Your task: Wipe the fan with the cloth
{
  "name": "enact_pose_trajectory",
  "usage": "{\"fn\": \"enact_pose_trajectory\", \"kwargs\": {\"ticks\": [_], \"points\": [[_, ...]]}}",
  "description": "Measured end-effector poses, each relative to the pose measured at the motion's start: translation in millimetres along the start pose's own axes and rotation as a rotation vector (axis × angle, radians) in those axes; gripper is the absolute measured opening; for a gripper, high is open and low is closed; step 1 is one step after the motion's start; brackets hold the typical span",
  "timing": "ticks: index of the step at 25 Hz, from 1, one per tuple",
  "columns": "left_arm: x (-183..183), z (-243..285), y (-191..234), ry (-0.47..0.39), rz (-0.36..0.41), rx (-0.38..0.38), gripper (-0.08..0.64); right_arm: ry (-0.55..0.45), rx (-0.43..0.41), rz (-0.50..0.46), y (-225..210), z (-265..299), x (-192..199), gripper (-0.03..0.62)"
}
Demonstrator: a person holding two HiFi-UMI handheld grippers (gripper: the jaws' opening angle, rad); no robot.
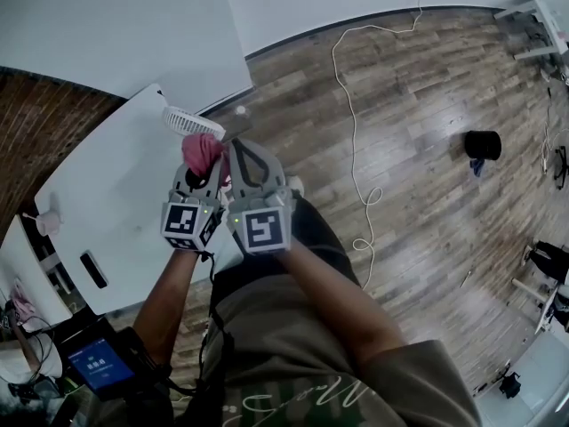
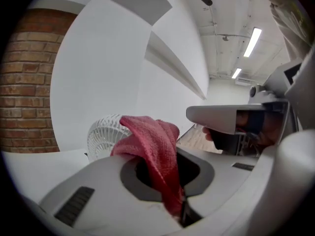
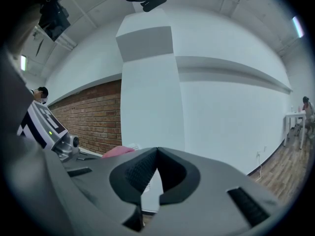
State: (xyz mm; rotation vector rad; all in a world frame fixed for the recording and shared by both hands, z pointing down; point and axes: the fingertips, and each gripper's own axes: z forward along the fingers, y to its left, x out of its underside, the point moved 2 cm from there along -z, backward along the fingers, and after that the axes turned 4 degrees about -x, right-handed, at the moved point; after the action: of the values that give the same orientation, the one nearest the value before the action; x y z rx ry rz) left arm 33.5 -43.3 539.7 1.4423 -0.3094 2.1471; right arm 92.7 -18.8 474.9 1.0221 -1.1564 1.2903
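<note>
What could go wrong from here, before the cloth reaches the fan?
The fan stands unheld near the table edge; a push from the cloth may tip it or slide it off.
The left tool pinches only a fold of the cloth, so it might slip out while rubbing.

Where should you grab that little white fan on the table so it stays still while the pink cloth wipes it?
Probably the top rim of the fan, coming down from above with the right gripper, which is shut and empty now and would need opening first. The round cage stands upright and looks thin front to back, so the jaws could straddle it. Its base is hidden here.
</note>
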Motion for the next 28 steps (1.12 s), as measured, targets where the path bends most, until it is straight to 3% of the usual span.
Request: {"fn": "enact_pose_trajectory", "kwargs": {"ticks": [15, 20, 28], "points": [[-18.7, -3.5, 21.4, -0.025, 0.037, -0.022, 0.051, -0.003, -0.009, 0.024, -5.7, 7.3, 3.1, 0.0], [-27.6, -7.5, 34.9, -0.06, 0.109, -0.067, 0.051, -0.003, -0.019, 0.021, -2.5, 7.6, 4.7, 0.0], [-26.3, -8.5, 47.2, -0.061, 0.098, -0.095, 0.049, 0.007, -0.034, 0.019, 0.6, 7.2, 6.9, 0.0]]}}
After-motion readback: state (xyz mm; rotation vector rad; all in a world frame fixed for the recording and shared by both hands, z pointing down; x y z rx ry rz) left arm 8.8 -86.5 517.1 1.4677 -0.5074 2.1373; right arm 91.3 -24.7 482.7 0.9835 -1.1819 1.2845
